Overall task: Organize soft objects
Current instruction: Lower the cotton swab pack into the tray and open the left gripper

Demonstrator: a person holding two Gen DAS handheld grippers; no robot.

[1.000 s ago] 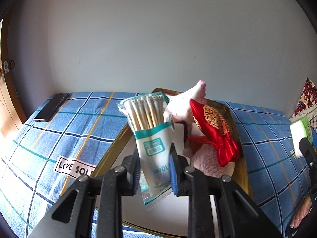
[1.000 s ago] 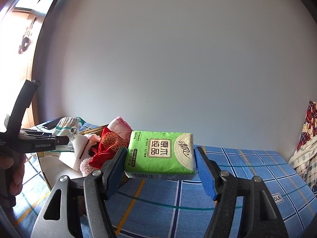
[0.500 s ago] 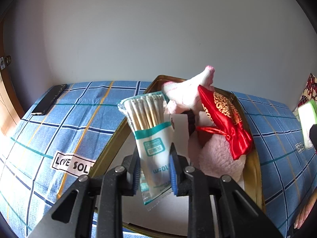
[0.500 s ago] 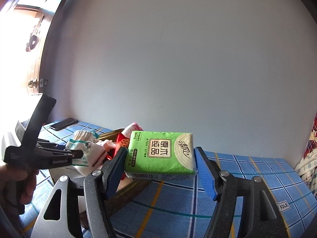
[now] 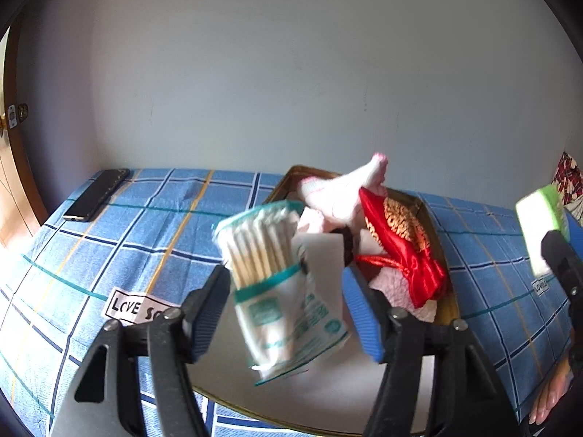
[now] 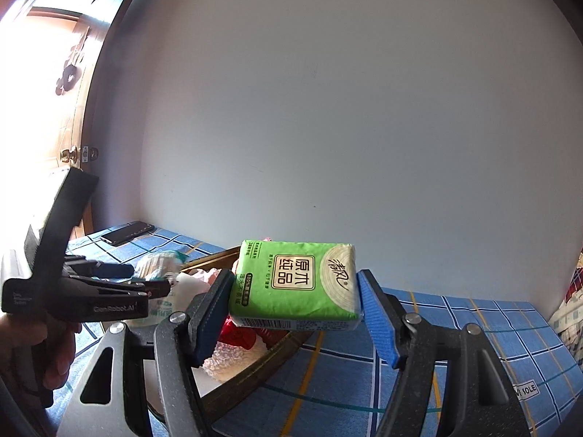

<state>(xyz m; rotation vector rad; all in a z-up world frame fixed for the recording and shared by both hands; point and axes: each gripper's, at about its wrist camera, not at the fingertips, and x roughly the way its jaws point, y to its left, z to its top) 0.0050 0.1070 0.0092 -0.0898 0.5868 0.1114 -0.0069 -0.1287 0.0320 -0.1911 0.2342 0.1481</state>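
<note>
My left gripper point(image 5: 284, 276) hangs over a gold-rimmed tray point(image 5: 450, 302), and its jaws are opening. A bag of cotton swabs point(image 5: 269, 284) sits blurred and tilted between the fingers, with a gap beside the right pad point(image 5: 360, 313). A red pouch point(image 5: 400, 240) and pink-white plush pieces point(image 5: 346, 189) lie in the tray's far end. My right gripper point(image 6: 295, 280) is shut on a green tissue pack point(image 6: 295, 284), held in the air over the tray's rim point(image 6: 277, 349). The same tissue pack point(image 5: 539, 225) shows at the right edge of the left wrist view.
The tray rests on a blue checked bedsheet point(image 5: 127, 240) against a plain white wall. A dark phone point(image 5: 96, 200) lies at the far left corner. A wooden door with a knob point(image 6: 69, 154) stands to the left. A hand point(image 6: 54, 349) holds the left gripper.
The left jaws have spread apart, and the swab bag, firmly pinched before, now tips to the right and blurs. The right gripper has carried the tissue pack closer over the tray.
</note>
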